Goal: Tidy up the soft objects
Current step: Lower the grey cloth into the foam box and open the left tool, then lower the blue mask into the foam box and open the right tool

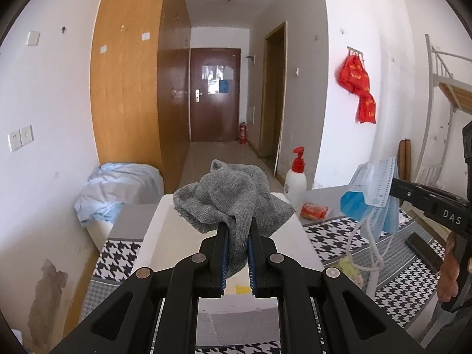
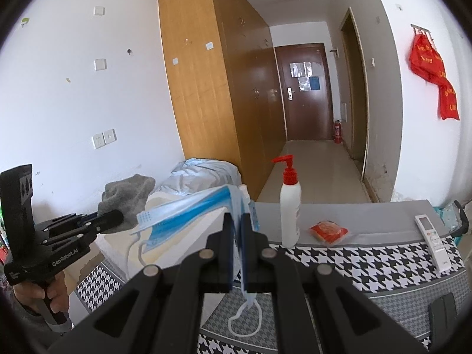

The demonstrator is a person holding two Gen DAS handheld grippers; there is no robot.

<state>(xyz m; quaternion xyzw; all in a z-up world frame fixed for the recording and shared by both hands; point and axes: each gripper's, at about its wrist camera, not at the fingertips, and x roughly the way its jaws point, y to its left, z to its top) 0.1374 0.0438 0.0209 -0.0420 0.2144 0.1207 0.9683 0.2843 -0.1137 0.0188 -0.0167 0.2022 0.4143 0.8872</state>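
My left gripper (image 1: 237, 230) is shut on a crumpled grey cloth (image 1: 230, 194), which bunches above the fingertips over an open white foam box (image 1: 165, 236). In the right wrist view the same left gripper (image 2: 115, 216) shows at the left in a person's hand, the grey cloth (image 2: 126, 194) at its tip. My right gripper (image 2: 238, 218) is shut on a bundle of blue face masks (image 2: 188, 209); their ear loops dangle below. The masks hang beside the white box (image 2: 110, 246). In the left wrist view the right gripper (image 1: 393, 187) holds the masks (image 1: 374, 183) at the right.
The table wears a houndstooth cloth (image 1: 407, 280). On it stand a white pump bottle with a red top (image 2: 290, 206), a red packet (image 2: 329, 231) and a white remote (image 2: 432, 240). A light blue bedding pile (image 1: 118, 188) lies behind the box by the wooden wardrobe (image 1: 126, 88).
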